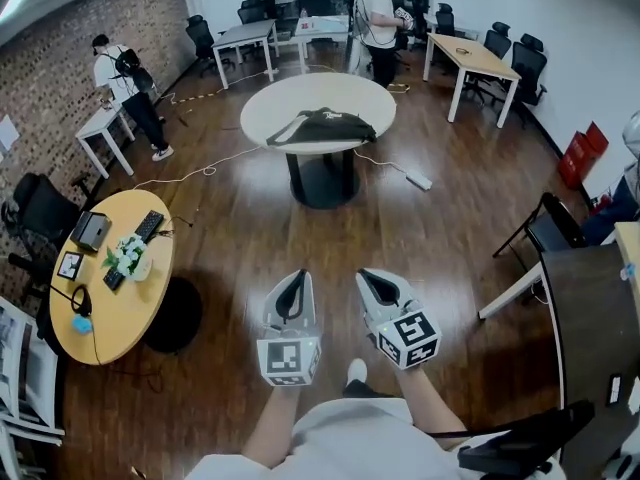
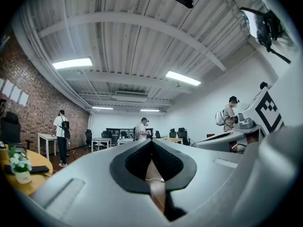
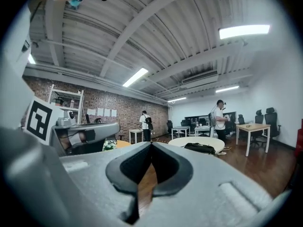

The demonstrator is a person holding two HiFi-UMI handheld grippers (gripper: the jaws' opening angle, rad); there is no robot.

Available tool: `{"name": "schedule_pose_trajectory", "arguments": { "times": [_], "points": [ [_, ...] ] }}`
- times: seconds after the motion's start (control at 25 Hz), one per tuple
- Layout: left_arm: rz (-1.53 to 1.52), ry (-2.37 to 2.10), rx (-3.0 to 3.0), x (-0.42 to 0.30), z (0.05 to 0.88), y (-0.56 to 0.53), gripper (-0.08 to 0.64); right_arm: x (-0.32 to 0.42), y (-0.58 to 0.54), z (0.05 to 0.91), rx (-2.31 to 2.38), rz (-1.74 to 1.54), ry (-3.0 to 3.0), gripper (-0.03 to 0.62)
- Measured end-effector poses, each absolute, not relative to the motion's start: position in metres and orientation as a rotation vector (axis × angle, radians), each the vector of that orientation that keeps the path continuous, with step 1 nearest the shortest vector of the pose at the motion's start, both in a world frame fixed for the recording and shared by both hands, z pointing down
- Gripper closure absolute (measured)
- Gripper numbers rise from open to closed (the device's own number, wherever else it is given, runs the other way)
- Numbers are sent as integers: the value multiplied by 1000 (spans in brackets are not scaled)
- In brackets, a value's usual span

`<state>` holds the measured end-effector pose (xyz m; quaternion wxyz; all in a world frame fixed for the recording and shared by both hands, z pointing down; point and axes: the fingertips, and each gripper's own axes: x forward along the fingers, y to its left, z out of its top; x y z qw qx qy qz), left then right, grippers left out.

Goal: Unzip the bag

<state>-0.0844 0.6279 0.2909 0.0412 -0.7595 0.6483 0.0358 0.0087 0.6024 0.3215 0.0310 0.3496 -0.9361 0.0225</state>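
- Left tool [image 1: 296, 283] and right tool [image 1: 377, 281]: both closed tight, holding nothing.
- Bag [image 1: 322, 126] lies on the far round worktop [image 1: 262, 108]; walk close first, then open a tool.

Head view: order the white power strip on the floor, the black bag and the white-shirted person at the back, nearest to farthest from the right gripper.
1. Power strip, lying ahead, slightly right.
2. Black bag, on the round table, slightly left.
3. White-shirted person, standing beyond it, at the back.
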Motion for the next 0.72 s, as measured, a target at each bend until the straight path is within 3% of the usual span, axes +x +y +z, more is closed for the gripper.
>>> {"name": "schedule_pose_trajectory", "arguments": {
  "times": [0.72],
  "points": [
    [20,1927,-2463,-57,336,360,545,29,354,371,1145,142,-2794,601]
  ]
}}
